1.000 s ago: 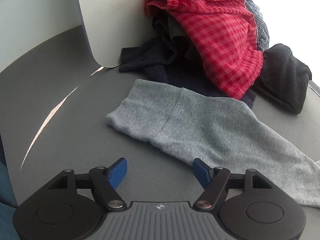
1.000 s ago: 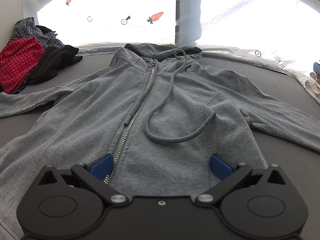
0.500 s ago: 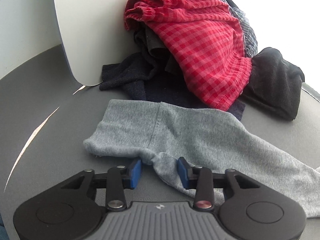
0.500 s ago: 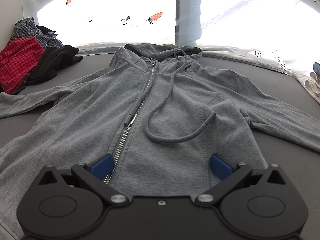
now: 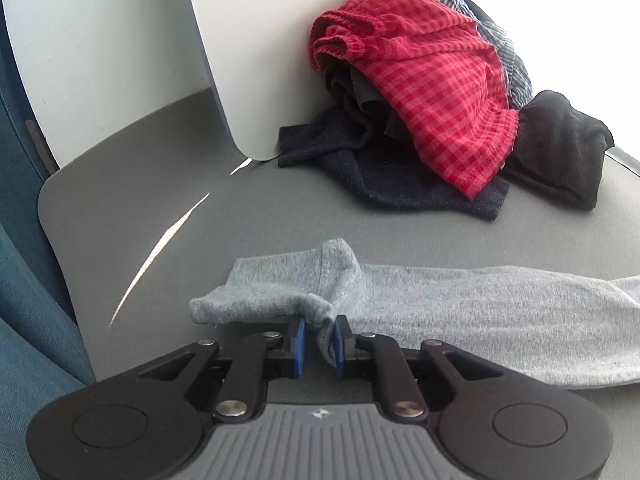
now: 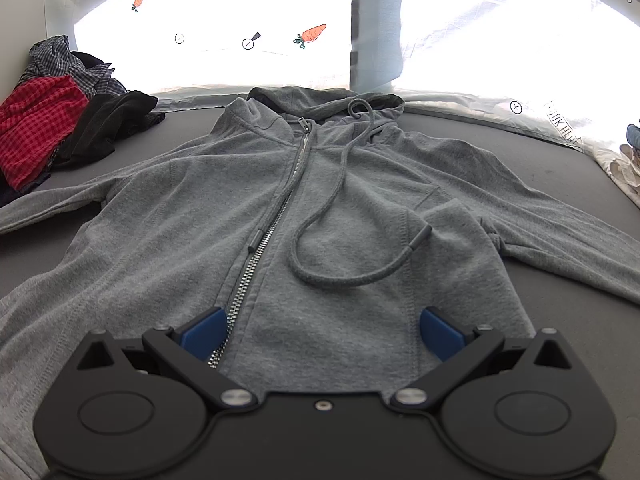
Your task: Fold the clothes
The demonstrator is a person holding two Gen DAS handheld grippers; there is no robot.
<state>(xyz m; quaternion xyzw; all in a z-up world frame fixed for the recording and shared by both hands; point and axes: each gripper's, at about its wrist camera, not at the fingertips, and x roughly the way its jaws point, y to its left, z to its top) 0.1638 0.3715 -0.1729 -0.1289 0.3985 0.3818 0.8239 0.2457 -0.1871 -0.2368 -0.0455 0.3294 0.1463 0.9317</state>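
Both changed left: left hand-held gripper (image 5: 319, 340) now clamped on sleeve cuff (image 5: 280, 300), lifted; right hand-held gripper (image 6: 322, 330) unchanged, apart.

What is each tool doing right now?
Left tool pinching grey sleeve. Right tool open over hoodie. Clothes pile clear.

- left wrist view: low, close over grey sleeve (image 5: 460, 308); faces clothes pile (image 5: 432, 92)
- right wrist view: angled down over hoodie (image 6: 280, 208); same pile (image 6: 40, 128) far left
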